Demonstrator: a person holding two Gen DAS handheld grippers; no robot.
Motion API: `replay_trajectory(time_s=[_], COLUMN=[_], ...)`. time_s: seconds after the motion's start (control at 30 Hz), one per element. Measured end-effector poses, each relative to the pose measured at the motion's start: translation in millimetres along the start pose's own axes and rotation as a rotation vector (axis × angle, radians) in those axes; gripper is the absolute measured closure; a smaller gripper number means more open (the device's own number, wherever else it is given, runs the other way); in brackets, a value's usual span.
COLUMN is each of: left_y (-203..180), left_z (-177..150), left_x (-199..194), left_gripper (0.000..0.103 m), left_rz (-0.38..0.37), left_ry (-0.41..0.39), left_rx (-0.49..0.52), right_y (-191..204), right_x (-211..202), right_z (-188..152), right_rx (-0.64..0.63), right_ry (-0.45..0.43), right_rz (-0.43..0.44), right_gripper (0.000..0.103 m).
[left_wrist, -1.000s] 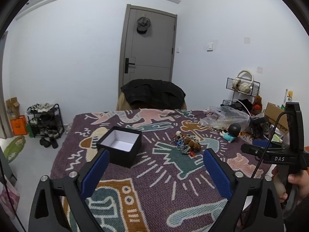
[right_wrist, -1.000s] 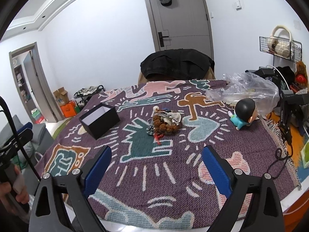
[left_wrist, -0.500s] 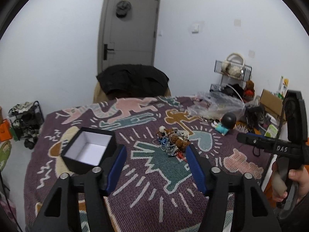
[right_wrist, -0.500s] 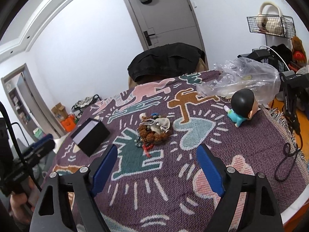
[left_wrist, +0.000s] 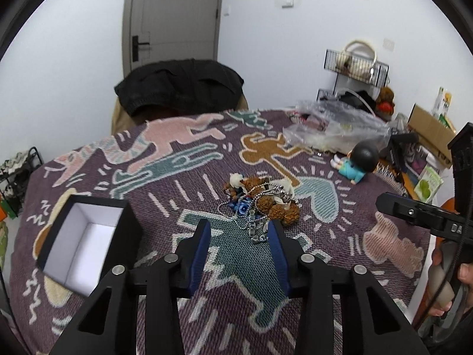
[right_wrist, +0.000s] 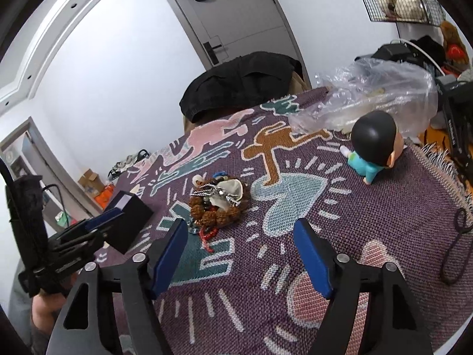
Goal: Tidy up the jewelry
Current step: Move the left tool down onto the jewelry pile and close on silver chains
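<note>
Landmark: the jewelry pile (left_wrist: pixel 260 204), a tangle of brown knobbly beads, silver ball chain, blue pieces and pale bits, lying near the middle of the bench (left_wrist: pixel 384 207) on its purple patterned cloth.
Jewelry pile, right wrist view: the same heap (right_wrist: pixel 218 204), with a red piece trailing from its near edge.
Left gripper (left_wrist: pixel 239 238): just on the near side of the pile, pointing down at it; its jaws stand fairly narrow and are closing. Only cloth and the pile's nearest chain ends lie between the blue pads, and neither pad presses on anything.
Right gripper (right_wrist: pixel 241 254): on the near side of the pile and a little to its right; its jaws are wide and closing, with bare cloth between them and nothing held.
Box (left_wrist: pixel 88 236): an open black box with a white inside, resting on the cloth to the left of the pile and apart from it. No jewelry shows inside.
Doll (left_wrist: pixel 357 162): a dark-haired figure in blue, lying to the right of the pile and beyond it.
Plastic bag (left_wrist: pixel 334 127): clear and crumpled, beyond the doll, further from the pile.
Dark jacket (left_wrist: pixel 180 85): draped over a chair at the far edge of the bench, well beyond the pile.
Person's hand (left_wrist: pixel 449 284): holds the right gripper's handle, well to the right of the pile.
</note>
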State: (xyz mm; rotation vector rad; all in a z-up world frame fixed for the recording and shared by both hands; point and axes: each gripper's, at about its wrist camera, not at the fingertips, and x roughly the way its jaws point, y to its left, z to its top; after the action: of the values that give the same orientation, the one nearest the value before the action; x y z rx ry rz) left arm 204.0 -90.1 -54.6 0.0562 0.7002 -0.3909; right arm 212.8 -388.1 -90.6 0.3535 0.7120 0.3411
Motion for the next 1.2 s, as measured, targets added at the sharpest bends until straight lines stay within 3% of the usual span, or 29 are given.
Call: replay_trajectory(time_s=[0.2, 0.53, 1.03, 1.2], left_y=[2.1, 1.5, -20.3, -30.5], left_z=[9.7, 20.5, 25.2, 25.8], left_x=[38.1, 77.2, 104.5, 113.7], left_gripper=[0.07, 0.071, 0.071, 0.071], left_rz=[-0.011, -0.011, -0.11, -0.082], left_ry=[0.076, 0.143, 0.183, 0.184], left_rx=[0.024, 0.07, 0.119, 0.17], right_y=[-8.8, -24.4, -37.5, -40.5], right_x=[10.2, 20.1, 28.9, 30.3], right_z=[-0.4, -1.0, -7.1, -7.6], right_rx=[0.02, 0.059, 0.096, 0.103], right_ry=[0.005, 0.012, 0.032, 0.033], right_rz=[0.01, 0.015, 0.02, 0.018], right_gripper=[0.03, 0.03, 0.03, 0.03])
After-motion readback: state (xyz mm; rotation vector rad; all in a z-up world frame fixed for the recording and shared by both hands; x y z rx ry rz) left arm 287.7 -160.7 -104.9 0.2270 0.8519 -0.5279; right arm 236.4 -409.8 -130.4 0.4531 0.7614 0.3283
